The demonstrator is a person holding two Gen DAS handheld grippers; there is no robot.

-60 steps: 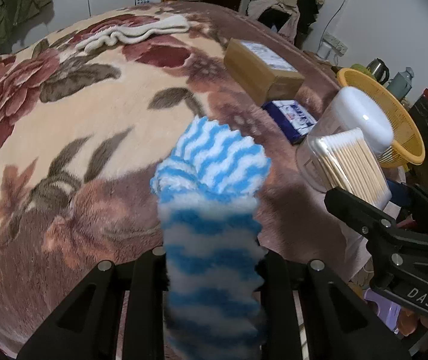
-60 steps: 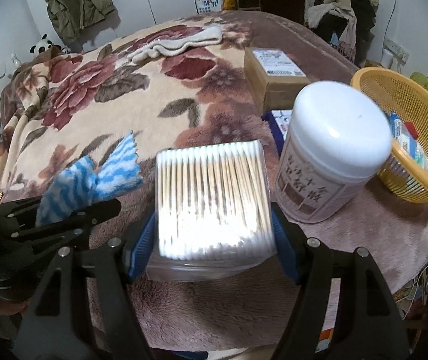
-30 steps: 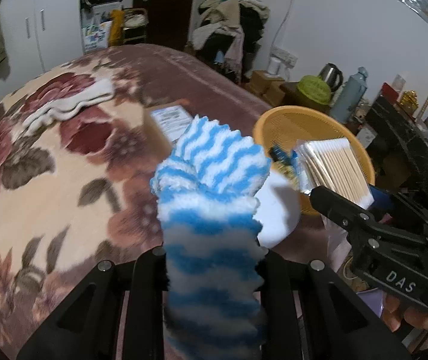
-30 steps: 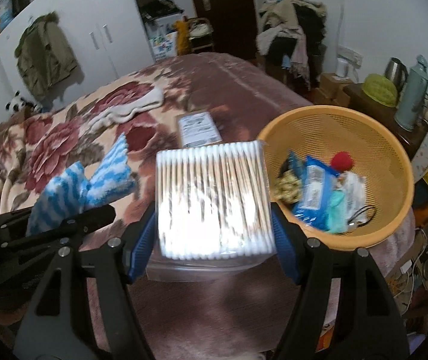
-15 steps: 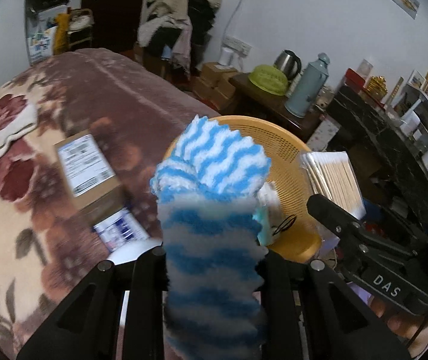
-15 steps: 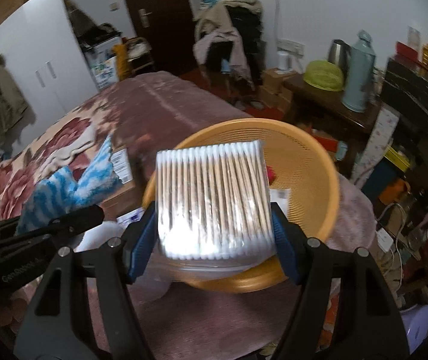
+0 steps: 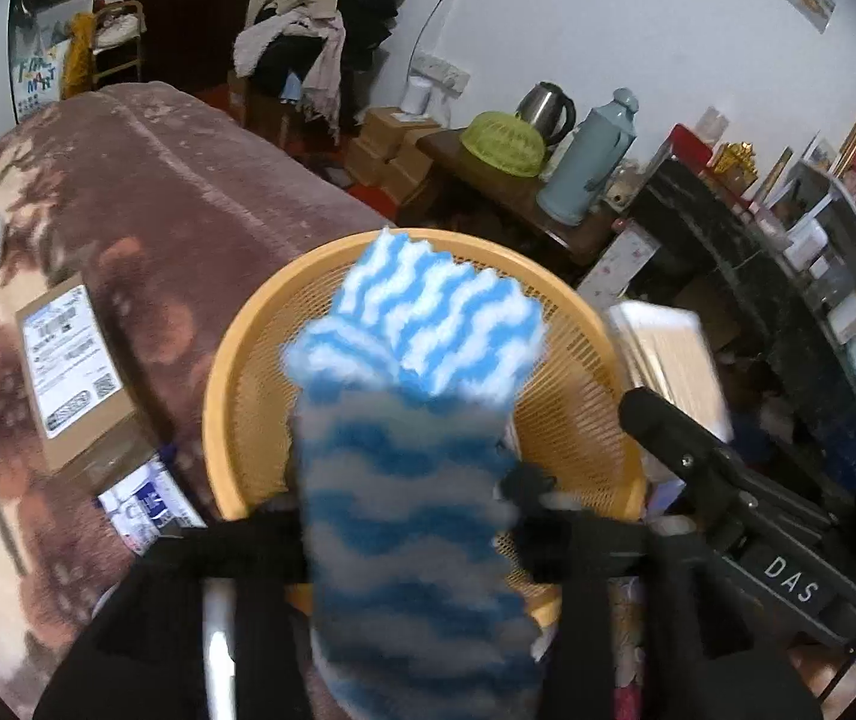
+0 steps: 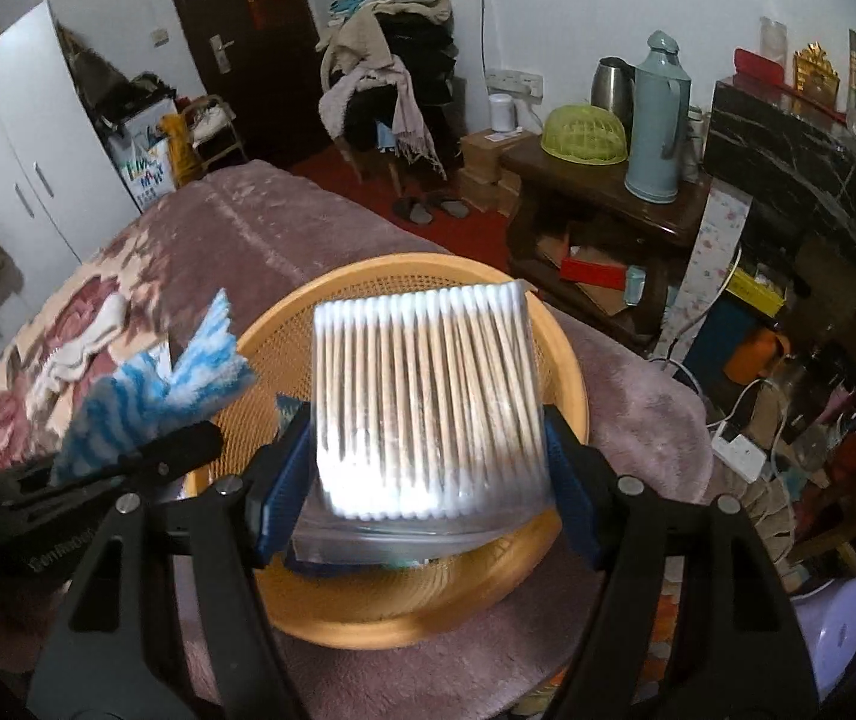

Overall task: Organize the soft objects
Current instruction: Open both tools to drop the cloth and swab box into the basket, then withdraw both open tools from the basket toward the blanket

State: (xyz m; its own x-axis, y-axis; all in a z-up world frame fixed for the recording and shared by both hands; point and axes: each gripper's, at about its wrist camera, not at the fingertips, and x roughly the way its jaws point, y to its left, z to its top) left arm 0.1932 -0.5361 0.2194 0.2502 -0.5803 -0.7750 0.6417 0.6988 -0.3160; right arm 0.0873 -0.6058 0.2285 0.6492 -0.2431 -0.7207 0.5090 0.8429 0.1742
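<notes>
I have the left gripper over the orange basket, its jaws opening with the blue-and-white striped cloth between them. My right gripper, jaws also opening, has the box of cotton swabs between its pads above the same basket.
</notes>
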